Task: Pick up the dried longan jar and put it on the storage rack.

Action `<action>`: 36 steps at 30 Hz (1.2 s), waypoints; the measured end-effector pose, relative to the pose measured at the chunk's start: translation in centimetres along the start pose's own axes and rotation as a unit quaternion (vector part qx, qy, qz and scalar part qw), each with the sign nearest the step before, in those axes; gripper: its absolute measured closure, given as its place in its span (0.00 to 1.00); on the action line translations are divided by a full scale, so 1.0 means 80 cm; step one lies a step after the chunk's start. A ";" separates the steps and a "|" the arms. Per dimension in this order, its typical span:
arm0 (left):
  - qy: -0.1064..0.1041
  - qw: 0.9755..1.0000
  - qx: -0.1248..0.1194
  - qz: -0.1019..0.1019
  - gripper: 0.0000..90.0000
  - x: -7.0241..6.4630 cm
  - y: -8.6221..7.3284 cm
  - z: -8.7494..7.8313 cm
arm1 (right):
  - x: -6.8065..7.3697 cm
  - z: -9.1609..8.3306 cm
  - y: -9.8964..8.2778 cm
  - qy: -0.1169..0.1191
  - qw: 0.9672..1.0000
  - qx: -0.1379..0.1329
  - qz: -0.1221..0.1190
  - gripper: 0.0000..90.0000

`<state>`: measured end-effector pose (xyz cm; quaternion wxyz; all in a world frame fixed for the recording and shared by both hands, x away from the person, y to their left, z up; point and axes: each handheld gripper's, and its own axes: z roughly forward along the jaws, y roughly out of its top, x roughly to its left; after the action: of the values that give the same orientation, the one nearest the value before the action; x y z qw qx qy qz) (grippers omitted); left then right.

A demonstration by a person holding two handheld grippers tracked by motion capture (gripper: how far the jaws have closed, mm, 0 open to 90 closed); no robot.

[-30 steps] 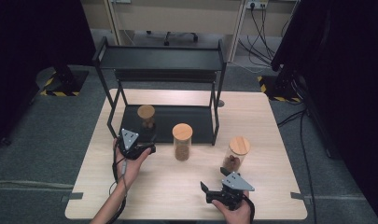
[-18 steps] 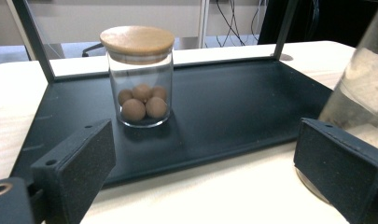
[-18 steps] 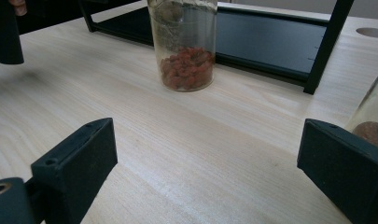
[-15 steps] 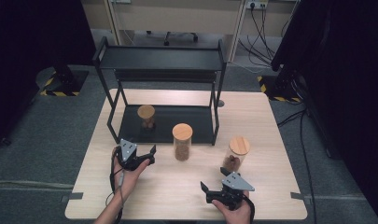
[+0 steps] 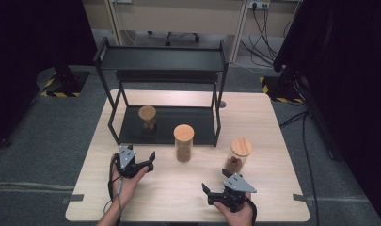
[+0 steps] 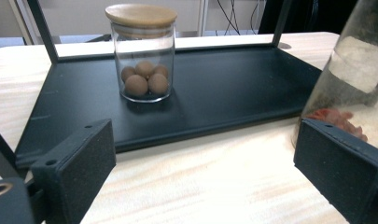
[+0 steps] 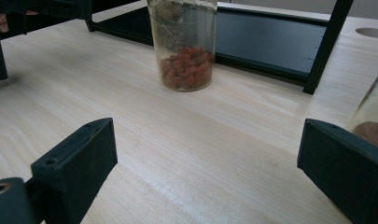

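Note:
A short glass jar of brown balls point(image 5: 147, 117) point(image 6: 142, 51) with a wooden lid stands on the lower shelf of a black rack point(image 5: 162, 59). In front of the rack stands a taller jar of red bits point(image 5: 183, 142) point(image 7: 186, 46). A third lidded jar point(image 5: 238, 154) is at the right. My left gripper point(image 5: 150, 161) point(image 6: 205, 172) is open and empty, low over the table, facing the rack's lower shelf point(image 6: 224, 88). My right gripper point(image 5: 215, 182) point(image 7: 207, 172) is open and empty near the front edge, with the third jar point(image 7: 371, 121) just beyond its right jaw.
The rack's black posts point(image 7: 326, 46) rise between the two jars in the right gripper view. The light wooden table point(image 5: 273, 122) has bare room at its right and front. Dark curtains and cables lie beyond the table.
My left gripper has drawn back from the rack towards the table's front, still open. The right gripper and the three jars have not moved.

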<state>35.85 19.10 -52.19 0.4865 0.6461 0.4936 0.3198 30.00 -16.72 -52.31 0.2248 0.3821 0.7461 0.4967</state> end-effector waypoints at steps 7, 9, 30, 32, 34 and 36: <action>-0.002 1.000 -0.001 -0.003 0.06 -0.001 -0.006 -0.009 | 0.000 0.000 0.000 0.000 1.000 0.000 -0.001 0.06; -0.002 1.000 -0.003 -0.003 0.06 -0.001 -0.006 -0.009 | 0.000 0.000 0.000 0.000 1.000 0.001 -0.001 0.06; 0.004 1.000 -0.012 0.008 0.06 -0.009 -0.013 -0.014 | 0.001 0.000 0.000 -0.001 1.000 0.001 -0.003 0.06; 0.003 1.000 -0.015 0.010 0.06 -0.009 -0.013 -0.015 | 0.001 0.000 0.000 -0.002 1.000 0.001 -0.002 0.06; 0.003 1.000 -0.015 0.007 0.06 -0.009 -0.013 -0.015 | 0.001 0.000 0.000 -0.002 1.000 0.001 -0.001 0.06; 0.003 1.000 -0.012 0.006 0.06 -0.008 -0.013 -0.015 | 0.000 0.000 0.000 -0.002 1.000 0.002 0.000 0.06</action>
<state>34.26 18.90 -52.77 0.4911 0.6420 0.4871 0.3307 30.01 -16.68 -52.31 0.2257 0.3836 0.7464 0.4947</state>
